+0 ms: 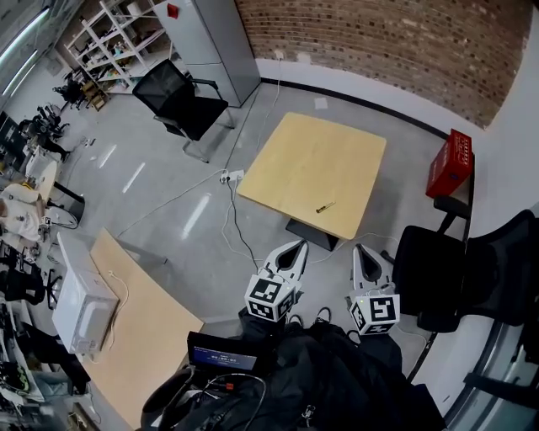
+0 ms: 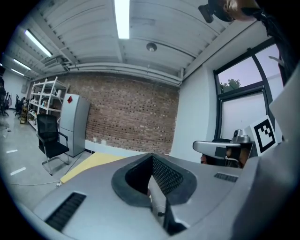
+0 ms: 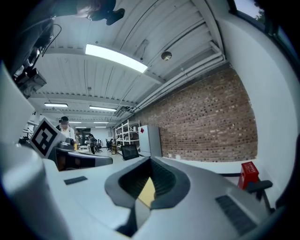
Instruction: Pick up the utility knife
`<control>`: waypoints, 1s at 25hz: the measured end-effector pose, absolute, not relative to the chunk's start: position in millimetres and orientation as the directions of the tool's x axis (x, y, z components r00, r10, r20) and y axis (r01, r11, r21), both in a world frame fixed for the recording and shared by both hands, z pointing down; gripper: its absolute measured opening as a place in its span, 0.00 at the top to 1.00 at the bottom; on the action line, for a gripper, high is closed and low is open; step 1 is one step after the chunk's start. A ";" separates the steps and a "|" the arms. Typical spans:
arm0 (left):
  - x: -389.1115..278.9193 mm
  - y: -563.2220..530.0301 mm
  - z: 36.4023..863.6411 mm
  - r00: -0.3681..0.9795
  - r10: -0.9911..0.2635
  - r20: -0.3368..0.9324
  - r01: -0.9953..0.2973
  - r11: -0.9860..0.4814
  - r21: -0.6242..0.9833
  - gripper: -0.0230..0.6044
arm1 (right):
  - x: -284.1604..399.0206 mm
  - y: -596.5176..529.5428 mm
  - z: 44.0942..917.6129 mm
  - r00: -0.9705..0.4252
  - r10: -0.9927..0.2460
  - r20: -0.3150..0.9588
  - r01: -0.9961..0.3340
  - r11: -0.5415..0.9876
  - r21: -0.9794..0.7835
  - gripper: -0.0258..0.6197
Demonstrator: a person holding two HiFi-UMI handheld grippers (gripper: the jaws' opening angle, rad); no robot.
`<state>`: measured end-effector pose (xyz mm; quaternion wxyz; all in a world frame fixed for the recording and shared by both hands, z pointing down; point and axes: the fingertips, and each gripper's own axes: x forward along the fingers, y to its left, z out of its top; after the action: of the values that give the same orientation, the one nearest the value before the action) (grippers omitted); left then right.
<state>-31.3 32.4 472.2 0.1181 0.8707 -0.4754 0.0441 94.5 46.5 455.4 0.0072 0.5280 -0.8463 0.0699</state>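
With left claw (image 1: 295, 246) and right claw (image 1: 360, 249) both closed and empty, one should be opened, then aligned across the utility knife (image 1: 325, 206) on the desk (image 1: 295, 168).

No legible words or numbers in any view.

Grey cabinet (image 1: 210, 42): red diamond sign (image 1: 173, 11) near its top, no lettering made out.

Red crate (image 1: 449, 163): pale print on its side, too small to read.

Screen (image 1: 222, 355) at the bottom edge of the head view: bluish lines of text, unreadable.

Left gripper (image 1: 296, 247) and right gripper (image 1: 361, 250): each cube bears a black-and-white square marker (image 1: 271, 297), pattern only, no characters.
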 end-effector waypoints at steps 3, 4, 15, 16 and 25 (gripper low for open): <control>-28.2 25.8 471.2 0.552 -0.814 0.179 -0.833 -0.532 0.152 0.96 | 96.2 38.0 460.0 -0.447 -0.889 0.101 -0.893 0.436 -0.116 0.96; -26.1 22.5 470.6 0.557 -0.811 0.177 -0.830 -0.536 0.155 0.96 | 96.8 33.9 461.0 -0.448 -0.888 0.102 -0.892 0.436 -0.116 0.96; -47.7 -36.6 476.0 0.561 -0.810 0.169 -0.828 -0.549 0.114 0.96 | 73.1 -13.2 460.1 -0.417 -0.902 0.112 -0.909 0.411 -0.073 0.96; -49.1 -44.4 476.3 0.571 -0.804 0.169 -0.821 -0.558 0.120 0.96 | 71.8 -20.9 458.5 -0.410 -0.906 0.110 -0.912 0.404 -0.067 0.96; -61.9 -121.6 488.6 0.624 -0.755 0.201 -0.782 -0.603 0.158 0.96 | 49.6 -93.7 459.0 -0.385 -0.915 0.120 -0.923 0.382 -0.049 0.96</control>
<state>-61.9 -121.6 488.6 0.1159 0.8936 -0.4299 0.0566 49.6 -93.7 459.0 0.0365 0.5531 -0.8305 0.0539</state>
